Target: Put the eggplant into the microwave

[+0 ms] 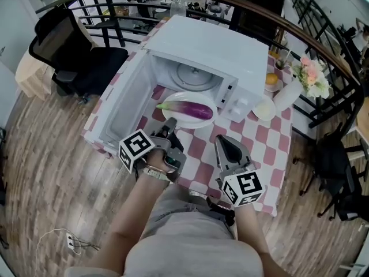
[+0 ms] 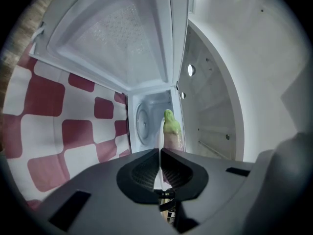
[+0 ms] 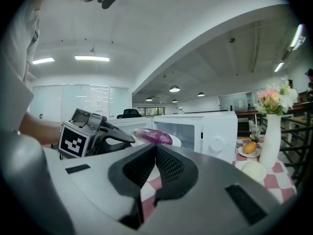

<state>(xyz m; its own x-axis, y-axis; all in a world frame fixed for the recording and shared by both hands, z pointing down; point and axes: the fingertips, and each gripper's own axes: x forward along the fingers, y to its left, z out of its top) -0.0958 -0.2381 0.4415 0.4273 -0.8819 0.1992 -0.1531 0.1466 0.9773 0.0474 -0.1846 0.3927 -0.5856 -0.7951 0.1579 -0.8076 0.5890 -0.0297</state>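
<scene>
A purple eggplant (image 1: 191,109) with a green stem lies on a white plate (image 1: 190,98) right in front of the open white microwave (image 1: 213,45). Its door (image 1: 124,105) is swung out to the left. My left gripper (image 1: 170,126) is shut on the plate's near rim. In the left gripper view the eggplant (image 2: 172,129) shows just past the closed jaws (image 2: 160,153), with the cavity behind. My right gripper (image 1: 221,142) hovers over the checked cloth, right of the plate, shut and empty. The right gripper view shows its jaws (image 3: 156,148), the eggplant (image 3: 152,136) and the left gripper (image 3: 98,131).
The microwave stands on a table with a red-and-white checked cloth (image 1: 262,140). Right of it are a vase of flowers (image 1: 311,77), an orange on a small plate (image 1: 271,79) and a white round lid (image 1: 265,108). A black office chair (image 1: 75,51) stands at the left.
</scene>
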